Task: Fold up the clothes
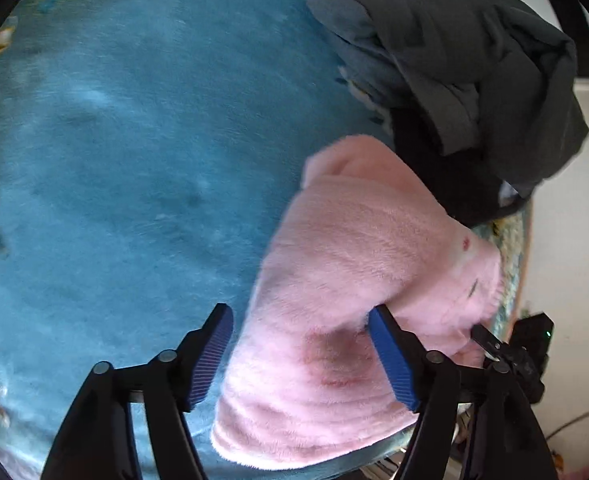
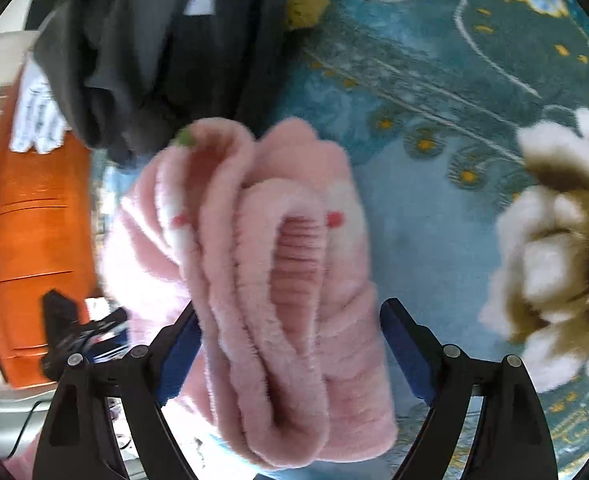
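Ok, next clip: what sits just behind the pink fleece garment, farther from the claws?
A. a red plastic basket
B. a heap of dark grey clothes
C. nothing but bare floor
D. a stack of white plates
B: in the left wrist view a rumpled heap of dark grey clothes lies on the teal blanket right behind the pink fleece garment; the right wrist view shows the same heap.

Teal floral carpet (image 2: 434, 92), orange cabinet (image 2: 34, 216) beside.

Folded fluffy pink garment (image 1: 334, 280) on carpet
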The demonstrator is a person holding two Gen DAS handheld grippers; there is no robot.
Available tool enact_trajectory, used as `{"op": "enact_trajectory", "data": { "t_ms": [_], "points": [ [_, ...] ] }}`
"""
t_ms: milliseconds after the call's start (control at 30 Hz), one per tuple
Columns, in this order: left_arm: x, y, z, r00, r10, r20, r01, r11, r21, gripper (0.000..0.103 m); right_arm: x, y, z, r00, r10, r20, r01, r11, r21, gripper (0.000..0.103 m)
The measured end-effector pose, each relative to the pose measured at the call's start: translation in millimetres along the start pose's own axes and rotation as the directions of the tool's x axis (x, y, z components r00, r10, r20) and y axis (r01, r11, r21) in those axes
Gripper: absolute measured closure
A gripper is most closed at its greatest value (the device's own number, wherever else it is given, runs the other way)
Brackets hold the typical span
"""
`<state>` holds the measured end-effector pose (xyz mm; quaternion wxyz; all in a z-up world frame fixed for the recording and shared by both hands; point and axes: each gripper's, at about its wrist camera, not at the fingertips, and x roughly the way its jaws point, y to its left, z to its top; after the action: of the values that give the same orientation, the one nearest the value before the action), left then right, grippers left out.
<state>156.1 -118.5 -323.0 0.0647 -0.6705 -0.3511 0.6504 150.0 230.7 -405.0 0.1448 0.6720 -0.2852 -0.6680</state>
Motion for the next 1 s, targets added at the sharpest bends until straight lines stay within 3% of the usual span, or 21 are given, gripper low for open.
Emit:
{"op": "enact_trajectory", "data": {
  "t_ms": [100,367,567,633,667,733,800,1000],
  "points": [
    [19.8,4.9,4.1,0.999,0.005,-0.043,-0.005,1.000,-0.001,0.021,7.3,-3.4,2.3,1.000,-0.001,-0.007,0.001,1.000,-0.003,0.014],
    [30.9,26.3,1.8,0.996,-0.078,-0.033,0.073,0.987,-0.140,0.019,19.6,-4.3,7.0,1.000,0.006,0.012,-0.007,0.998,0.067,0.010],
    [27.7,17.5,0.7,0.999,-0.025,-0.039,0.018,0.986,-0.163,0.021,23.2,-4.3,9.6,1.000,-0.009,0.014,0.007,0.991,0.136,0.010],
    [23.5,9.9,-2.3,0.999,0.000,-0.034,-0.006,0.987,-0.160,0.036,22.5,-2.9,9.8,1.000,-0.022,0.001,0.021,0.986,0.167,0.015],
    [19.2,3.7,-6.2,1.000,0.009,-0.026,-0.013,0.987,-0.157,0.041,21.4,-1.7,9.3,1.000,-0.025,-0.002,0.025,0.984,0.178,0.024],
    [10.6,-8.8,-14.1,1.000,0.025,-0.010,-0.026,0.988,-0.151,0.060,16.5,2.1,7.4,1.000,-0.025,-0.004,0.025,0.981,0.190,0.038],
    [2.0,-21.2,-22.0,0.999,0.041,0.005,-0.040,0.989,-0.146,0.065,9.0,7.9,4.6,1.000,-0.019,-0.004,0.019,0.983,0.185,0.051],
    [-23.9,-59.1,-47.9,0.995,0.085,0.048,-0.079,0.989,-0.125,0.071,-17.5,15.9,-5.9,1.000,0.021,-0.002,-0.020,0.982,0.190,0.053]
  ]
}}
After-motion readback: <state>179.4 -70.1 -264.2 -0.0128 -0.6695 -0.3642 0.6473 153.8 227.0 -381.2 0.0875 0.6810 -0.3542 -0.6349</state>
